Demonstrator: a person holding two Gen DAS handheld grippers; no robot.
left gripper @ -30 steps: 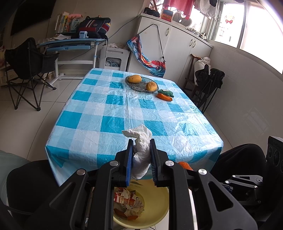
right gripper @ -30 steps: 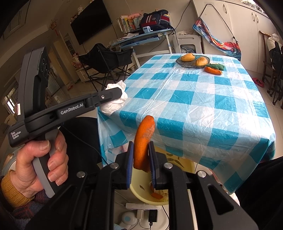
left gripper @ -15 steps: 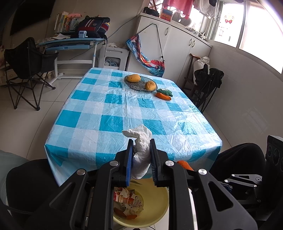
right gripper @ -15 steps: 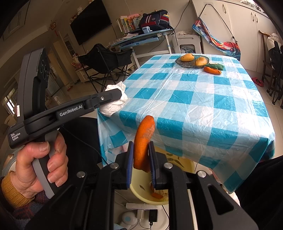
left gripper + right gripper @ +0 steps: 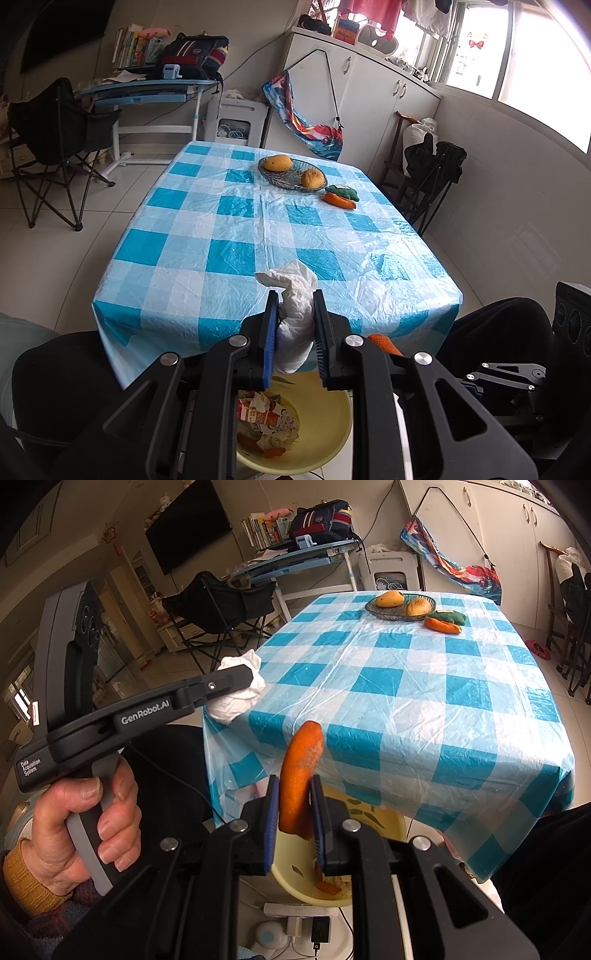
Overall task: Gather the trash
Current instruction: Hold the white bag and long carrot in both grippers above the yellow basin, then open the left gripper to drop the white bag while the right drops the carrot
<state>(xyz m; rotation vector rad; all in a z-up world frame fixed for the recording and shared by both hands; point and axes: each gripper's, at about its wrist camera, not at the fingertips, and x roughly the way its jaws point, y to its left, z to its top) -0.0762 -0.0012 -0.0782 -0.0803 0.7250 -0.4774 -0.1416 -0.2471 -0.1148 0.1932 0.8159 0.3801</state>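
The surface [image 5: 229, 236] at 12 o'clock carries no loose trash. Your yellow bin [image 5: 328, 435], low at 6 o'clock, already holds scraps. Left hand-held gripper [image 5: 295, 325] clamps the crumpled tissue [image 5: 295, 314], right hand-held gripper [image 5: 293, 805] clamps the orange peel [image 5: 299, 771]; both wait above the bin, not yet dropped.

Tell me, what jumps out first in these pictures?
Two black hand-held grippers, each clamping rubbish: the left gripper squeezes a white tissue, the right gripper an orange peel. Below them, by the table's near edge, stands a yellow bin with scraps inside. Behind stretches a blue checked tablecloth.
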